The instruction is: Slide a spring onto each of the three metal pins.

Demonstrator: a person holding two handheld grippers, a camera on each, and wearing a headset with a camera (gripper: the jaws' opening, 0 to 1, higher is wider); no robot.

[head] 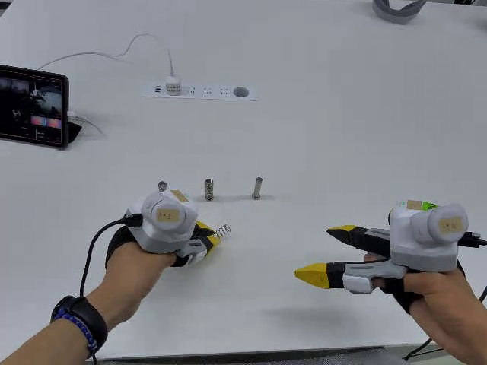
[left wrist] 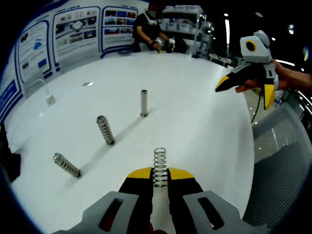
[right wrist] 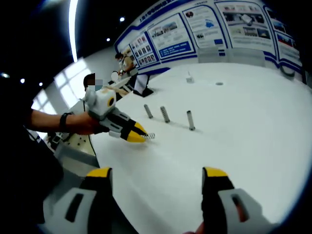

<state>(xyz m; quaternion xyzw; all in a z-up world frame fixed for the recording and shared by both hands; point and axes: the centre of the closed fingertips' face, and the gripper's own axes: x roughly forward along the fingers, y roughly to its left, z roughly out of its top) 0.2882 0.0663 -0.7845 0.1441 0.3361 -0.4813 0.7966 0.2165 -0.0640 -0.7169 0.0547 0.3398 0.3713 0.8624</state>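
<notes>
Left gripper [head: 209, 239] is at near left of the tabletop [head: 319, 137], jaws clamped on a spring [head: 221, 230]. In head view the jaws are mostly hidden under the gripper body & hand. Just the yellow tips and the coil's free end poke out to the right. Left gripper view is clearer: the tips pinch the spring [left wrist: 159, 165] at its lower coils, w/ the rest standing free beyond them. Can't tell whether the coil touches the tabletop.

Three pins stand upright in a row just beyond. In head view the left pin [head: 162, 186] is cut off low by the gripper body, the middle pin [head: 208, 189] looks ribbed, and the right pin [head: 257, 188] looks smooth. Left gripper view settles it: left pin [left wrist: 67, 165] & middle pin [left wrist: 105, 129] each wear a coil, right pin [left wrist: 144, 103] is bare. The held spring is on the near side of the row, approx btwn middle & right pins, apart from all three.

Right gripper [head: 316, 252] is at near right, well apart from the pins, jaws spread wide & empty. In right gripper view the pins are too small to make out coil detail.

At far left is a tablet [head: 32, 105], screen lit, its left edge cut off by the frame. At far centre is a power strip [head: 199, 91] w/ a white charger [head: 173, 84] plugged in. A grey object [head: 397, 9] at far right is cut off; can't identify it.
</notes>
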